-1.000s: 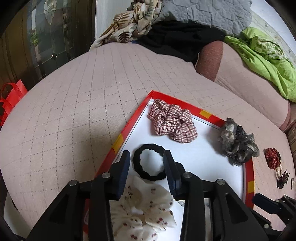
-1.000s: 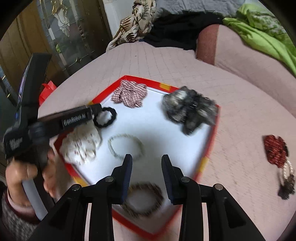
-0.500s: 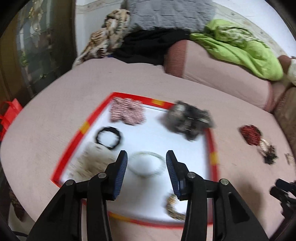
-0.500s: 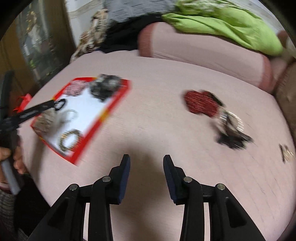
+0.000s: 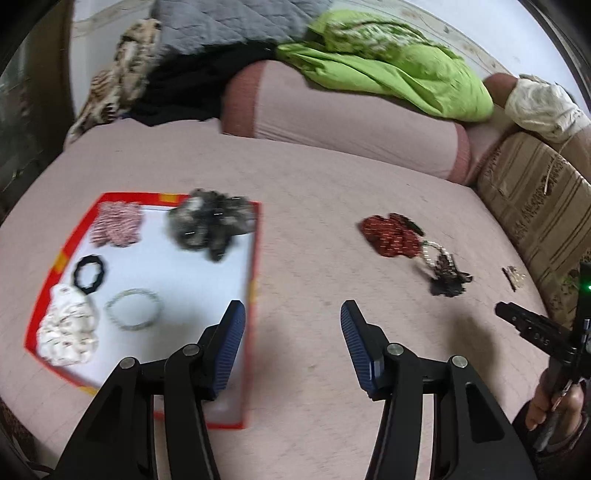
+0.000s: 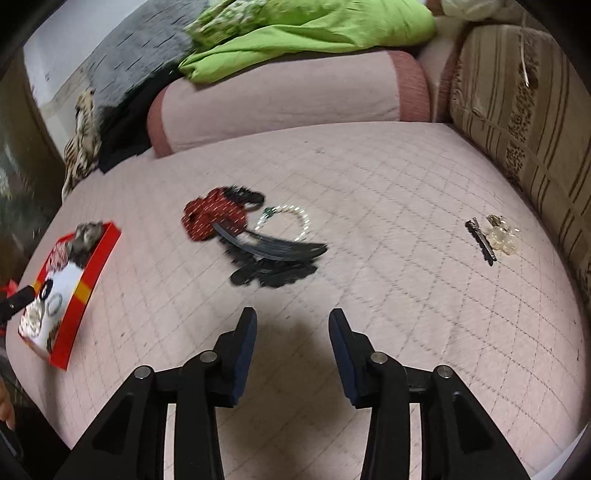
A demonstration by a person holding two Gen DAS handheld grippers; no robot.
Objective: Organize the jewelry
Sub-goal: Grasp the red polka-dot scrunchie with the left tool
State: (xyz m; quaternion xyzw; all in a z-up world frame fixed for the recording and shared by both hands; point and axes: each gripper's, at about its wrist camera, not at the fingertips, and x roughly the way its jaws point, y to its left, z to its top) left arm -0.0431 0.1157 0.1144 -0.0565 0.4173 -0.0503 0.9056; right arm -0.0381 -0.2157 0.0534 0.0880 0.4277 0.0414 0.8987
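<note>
Tongs on both sides stood parted with nothing between the pads, having just been opening: we noted the left tongs (image 5: 291, 339) above the red tray's (image 5: 255, 258) edge, the right tongs (image 6: 291, 339) over the pink bed cover (image 6: 406, 295). Loose jewelry, a red scrunchie (image 6: 207, 218) and pearl bracelet (image 6: 295, 218), lay just ahead of them.

Was a pink quilted bed (image 6: 369, 177), stitched in a diamond grid. Bore a red-rimmed tray (image 5: 255, 258) toward the left. Well apart from it, carried a loose cluster: a red scrunchie (image 6: 207, 218), touching a pearl bracelet (image 6: 295, 216) and black hair clips (image 6: 277, 266). Farther right, near a striped cushion (image 6: 524, 122), held a slim dark clip (image 6: 480, 240) just beside a small clear trinket (image 6: 504, 236). Carried a pink bolster (image 6: 280, 99) along the far edge, under a green cloth (image 6: 295, 29).
</note>
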